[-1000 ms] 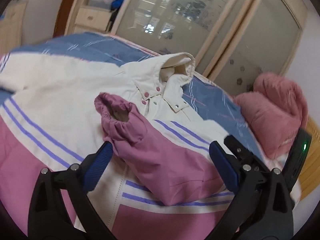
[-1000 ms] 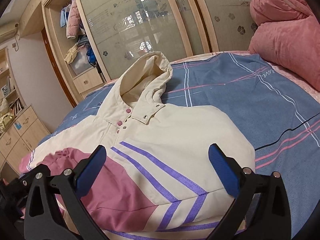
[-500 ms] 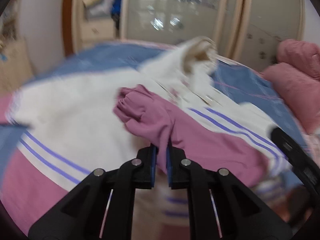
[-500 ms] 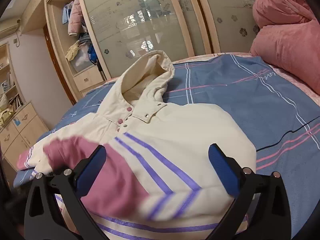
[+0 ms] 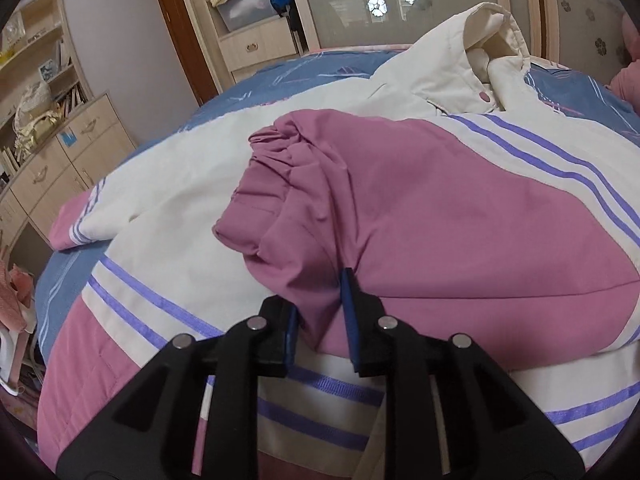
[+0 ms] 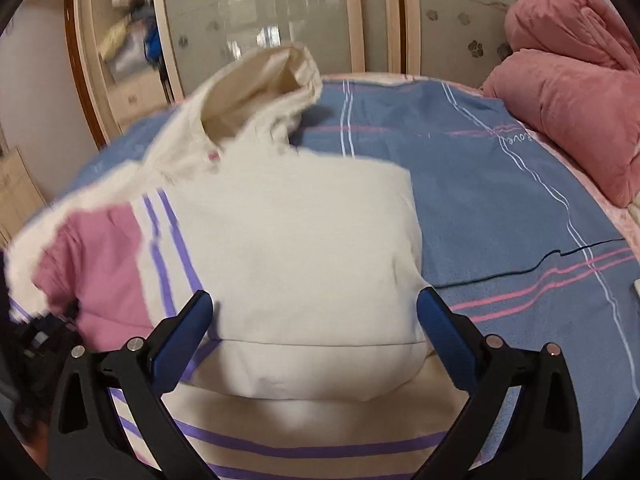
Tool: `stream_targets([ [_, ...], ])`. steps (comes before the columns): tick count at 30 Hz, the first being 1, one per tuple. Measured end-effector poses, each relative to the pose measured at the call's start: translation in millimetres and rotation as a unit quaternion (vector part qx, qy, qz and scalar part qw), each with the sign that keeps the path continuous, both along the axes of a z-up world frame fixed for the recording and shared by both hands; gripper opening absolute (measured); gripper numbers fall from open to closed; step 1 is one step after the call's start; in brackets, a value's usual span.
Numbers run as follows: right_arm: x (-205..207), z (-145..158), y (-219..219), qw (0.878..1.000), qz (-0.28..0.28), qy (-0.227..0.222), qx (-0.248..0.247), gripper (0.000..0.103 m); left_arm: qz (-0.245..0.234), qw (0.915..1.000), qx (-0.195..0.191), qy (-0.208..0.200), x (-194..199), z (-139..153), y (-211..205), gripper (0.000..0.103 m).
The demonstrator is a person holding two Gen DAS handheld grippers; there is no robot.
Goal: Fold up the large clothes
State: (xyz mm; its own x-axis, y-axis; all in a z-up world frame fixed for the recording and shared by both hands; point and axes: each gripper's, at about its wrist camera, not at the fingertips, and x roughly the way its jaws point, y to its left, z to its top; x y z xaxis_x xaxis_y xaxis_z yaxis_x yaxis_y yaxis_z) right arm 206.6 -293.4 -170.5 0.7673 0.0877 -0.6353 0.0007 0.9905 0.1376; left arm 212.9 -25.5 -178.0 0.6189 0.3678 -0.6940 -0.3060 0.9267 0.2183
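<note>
A cream hooded jacket (image 5: 192, 184) with pink panels and purple stripes lies face up on the bed. Its pink right sleeve (image 5: 420, 220) is folded across the chest, cuff (image 5: 272, 148) toward the left. My left gripper (image 5: 320, 312) is shut on a fold of that pink sleeve near its lower edge. In the right wrist view the jacket (image 6: 288, 240) shows with its hood (image 6: 260, 88) at the far end, and the pink sleeve (image 6: 96, 264) at the left. My right gripper (image 6: 316, 332) is open and empty, low over the folded cream shoulder part.
The bed has a blue striped sheet (image 6: 500, 208). A pink quilt (image 6: 572, 92) is piled at the far right. Wardrobe doors (image 6: 280, 20) stand behind the bed. Drawers and shelves (image 5: 60, 152) line the left wall.
My left gripper went from open around the pink sleeve to shut on it, then carried it leftward across the chest. My right gripper stayed open and moved closer over the jacket.
</note>
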Motion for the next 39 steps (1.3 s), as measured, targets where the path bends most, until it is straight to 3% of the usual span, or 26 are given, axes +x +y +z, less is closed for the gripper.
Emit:
stream_targets([
  [1, -0.2, 0.2, -2.1, 1.000, -0.004, -0.001, 0.001, 0.102, 0.000, 1.0000, -0.007, 0.000, 1.3, 0.2, 2.6, 0.022],
  [3, 10.2, -11.9, -5.0, 0.998, -0.024, 0.048, -0.016, 0.102, 0.004, 0.9999, -0.016, -0.003, 2.4, 0.9, 5.2, 0.026],
  [6, 24.9, -37.5, -13.9, 0.992, -0.034, 0.120, -0.002, 0.102, 0.010, 0.9993, -0.029, -0.023, -4.8, 7.1, 6.5, 0.038],
  [11, 22.9, -36.7, -13.6, 0.992, -0.041, 0.116, -0.009, 0.102, -0.022, 0.9974, -0.015, -0.067, -18.6, 18.7, -11.2, 0.057],
  [13, 22.0, -36.4, -14.8, 0.993, -0.042, 0.111, -0.007, 0.102, -0.038, 0.9969, -0.007, -0.068, -17.0, 21.0, -20.2, 0.057],
  [15, 15.5, -27.0, -18.1, 0.995, -0.053, 0.082, 0.010, 0.102, -0.050, 0.9965, 0.001, -0.067, -14.3, 21.9, -28.3, 0.057],
  [18, -2.9, 0.0, -24.1, 0.998, -0.040, -0.012, 0.047, 0.102, -0.046, 0.9976, -0.019, -0.047, -8.6, 14.3, -28.2, 0.057],
  [19, -12.1, 11.3, -21.8, 0.997, -0.029, -0.047, 0.048, 0.102, -0.041, 0.9979, -0.026, -0.042, -7.1, 10.2, -26.2, 0.057],
  [21, -20.4, 20.3, -13.8, 0.996, -0.010, -0.075, 0.036, 0.102, -0.041, 0.9976, -0.032, -0.045, -8.2, 7.1, -24.6, 0.057],
  [23, -17.3, 17.3, -3.1, 0.997, 0.017, -0.065, 0.024, 0.099, -0.039, 0.9978, -0.029, -0.044, -8.1, 5.6, -25.2, 0.061],
  [26, -0.7, -0.8, 10.7, 1.000, 0.028, -0.010, -0.003, 0.095, -0.033, 0.9982, -0.030, -0.039, -7.2, 3.6, -24.2, 0.067],
  [30, 14.6, -22.6, 15.5, 0.997, 0.004, 0.051, -0.056, 0.079, -0.030, 0.9975, -0.051, -0.038, -7.1, 1.1, -17.9, 0.069],
  [34, 18.9, -28.6, 4.0, 0.996, -0.024, 0.075, -0.046, 0.059, -0.029, 0.9970, -0.059, -0.039, -8.4, 0.6, -15.6, 0.072],
  [39, 16.6, -29.3, -2.4, 0.993, -0.066, 0.073, -0.060, 0.056, -0.031, 0.9975, -0.049, -0.041, -9.1, 0.5, -18.9, 0.080],
])
